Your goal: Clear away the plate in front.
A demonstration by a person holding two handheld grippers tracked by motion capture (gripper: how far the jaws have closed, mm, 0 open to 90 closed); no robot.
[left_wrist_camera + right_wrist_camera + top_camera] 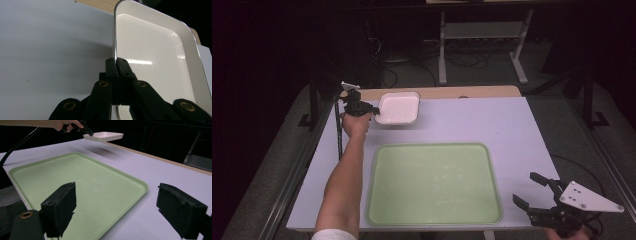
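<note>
High view puts the person's left forearm (343,175) along the left side of the table (522,130), reaching to the far left corner. At its end the left gripper (373,113) has its jaws closed tight on the left rim of a white rectangular dish (398,107). The left gripper view shows this closely: the two black jaws are pressed together on the thin edge of the dish (155,55), one on each face of the rim, near the middle of that side. From the right gripper view the dish (103,136) appears lifted clear of the table, with its shadow on the white surface beneath it.

The dish looks glossy and rigid, likely glazed ceramic or enamel, so it should be stiff, slippery and able to chip if knocked. Held by one rim only, it will probably want to droop or pivot about the jaws; a firm grip on the raised lip, as here, seems the sensible hold.

Nearer and toward the middle lies a large pale green tray (434,215), empty and flat on the table.

At the near right corner the right gripper (526,189) hovers beside the tray's right edge, its jaws spread wide and holding nothing; the grey three-cornered plate (588,197) sits on top of it.
</note>
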